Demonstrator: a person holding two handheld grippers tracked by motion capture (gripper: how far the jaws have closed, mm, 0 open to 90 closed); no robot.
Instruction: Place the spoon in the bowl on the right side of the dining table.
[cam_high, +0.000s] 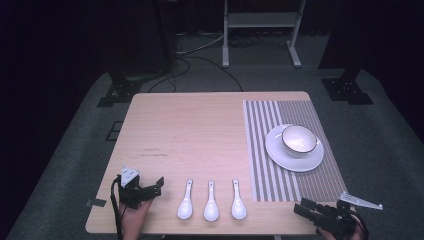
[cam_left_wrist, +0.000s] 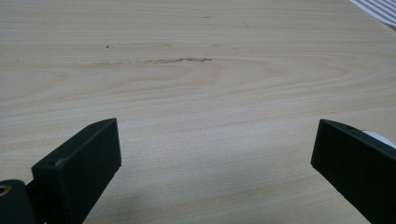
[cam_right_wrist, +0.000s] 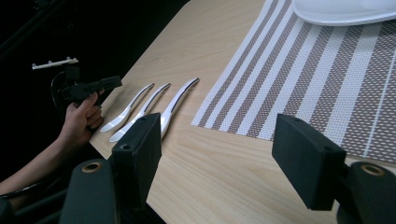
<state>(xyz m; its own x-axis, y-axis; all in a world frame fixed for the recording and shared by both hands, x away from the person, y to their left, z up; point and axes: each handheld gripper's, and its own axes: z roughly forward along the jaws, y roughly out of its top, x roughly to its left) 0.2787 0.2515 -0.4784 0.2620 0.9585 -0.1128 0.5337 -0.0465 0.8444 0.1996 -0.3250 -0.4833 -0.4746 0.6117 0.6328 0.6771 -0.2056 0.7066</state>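
Three white spoons lie side by side near the table's front edge: the left spoon (cam_high: 185, 201), the middle spoon (cam_high: 211, 201) and the right spoon (cam_high: 238, 200). A white bowl (cam_high: 299, 139) sits on a white plate (cam_high: 295, 163) on a striped placemat (cam_high: 270, 165) at the right. My left gripper (cam_high: 156, 186) rests at the front left, just left of the spoons, open and empty (cam_left_wrist: 215, 135). My right gripper (cam_high: 300, 208) is at the front right by the placemat's near edge, open and empty (cam_right_wrist: 217, 135). The right gripper view shows the spoons (cam_right_wrist: 142, 112), the placemat (cam_right_wrist: 303, 70) and the plate's rim (cam_right_wrist: 345, 11).
The wooden table (cam_high: 200, 130) has bare wood across its left and middle. On the grey floor behind it are cables, a white frame (cam_high: 260, 30) and black stands. The hand holding the left gripper (cam_right_wrist: 109, 83) appears in the right gripper view.
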